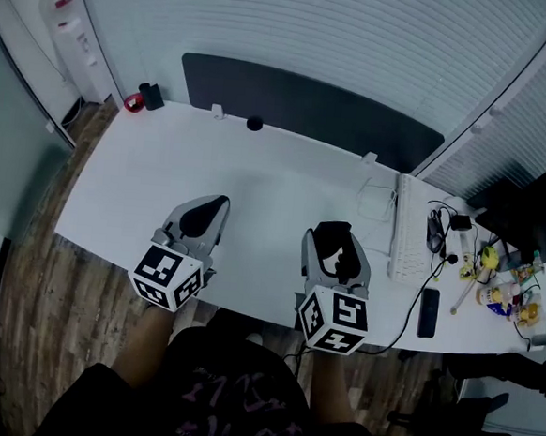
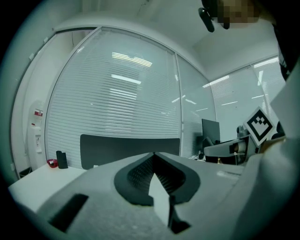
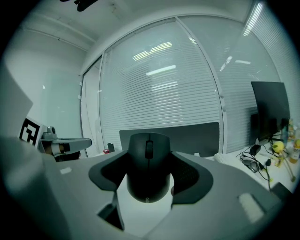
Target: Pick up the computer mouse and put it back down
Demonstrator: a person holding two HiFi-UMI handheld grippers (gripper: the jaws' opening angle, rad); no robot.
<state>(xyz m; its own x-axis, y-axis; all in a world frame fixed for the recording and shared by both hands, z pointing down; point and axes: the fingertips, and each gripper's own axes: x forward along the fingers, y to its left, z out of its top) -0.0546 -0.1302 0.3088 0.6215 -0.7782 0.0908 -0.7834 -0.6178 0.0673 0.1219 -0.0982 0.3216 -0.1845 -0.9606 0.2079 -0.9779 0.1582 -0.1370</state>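
The black computer mouse (image 1: 331,246) is off the white desk (image 1: 154,175), clamped between the pads of my right gripper (image 1: 334,234). In the right gripper view the mouse (image 3: 149,174) fills the gap between the jaws, scroll wheel up, and my right gripper (image 3: 149,161) is shut on its sides. My left gripper (image 1: 205,213) hovers over the desk's front left part. In the left gripper view my left gripper (image 2: 153,156) has its tips meeting and holds nothing. Both grippers are above the desk surface.
A white keyboard (image 1: 409,229) lies right of the mouse, with cables, a dark phone (image 1: 428,312), small bottles and a monitor (image 1: 535,214) beyond it. A dark partition panel (image 1: 310,102) lines the desk's back edge. A red item (image 1: 133,104) sits at the far left corner.
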